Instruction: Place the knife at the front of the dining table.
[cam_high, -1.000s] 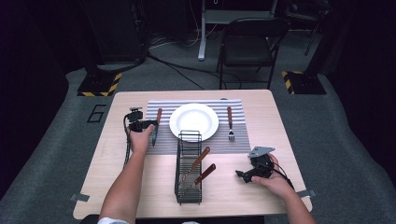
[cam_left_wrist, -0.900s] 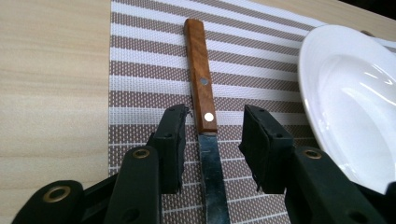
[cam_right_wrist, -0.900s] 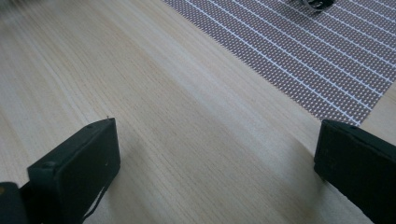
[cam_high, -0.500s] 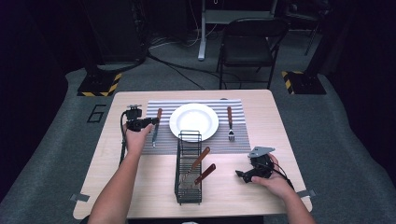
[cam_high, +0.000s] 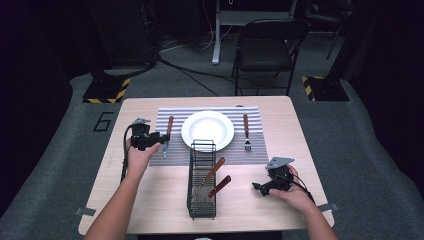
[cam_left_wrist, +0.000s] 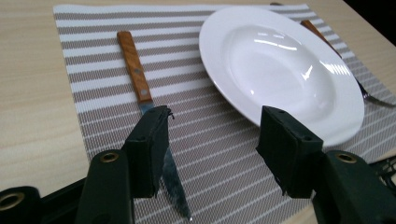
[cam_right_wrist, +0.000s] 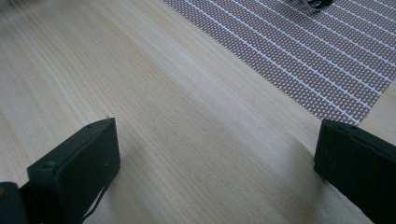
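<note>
A white plate (cam_high: 207, 130) (cam_left_wrist: 280, 70) sits mid-placemat (cam_high: 175, 155). Left of it lies a wooden-handled knife (cam_high: 167, 131) (cam_left_wrist: 137, 77), and to its right a fork (cam_high: 246, 131) (cam_left_wrist: 369, 95). My left gripper (cam_high: 158, 138) (cam_left_wrist: 215, 126) hovers open at the mat's left edge, with its jaws over the knife blade and the plate's near rim and nothing between them. My right gripper (cam_high: 259, 187) (cam_right_wrist: 215, 135) rests wide open over bare wood near the front right, pointing left, with nothing held.
A black wire basket (cam_high: 202, 182) stands in front of the plate and holds two wooden-handled utensils (cam_high: 215, 177). The placemat corner (cam_right_wrist: 303, 56) lies just beyond the right gripper. Past the wooden table's far edge (cam_high: 200, 99) stands a folding chair (cam_high: 265, 47).
My left gripper has drifted slightly back toward the near side, beside the knife. The right gripper has stayed where it was.
</note>
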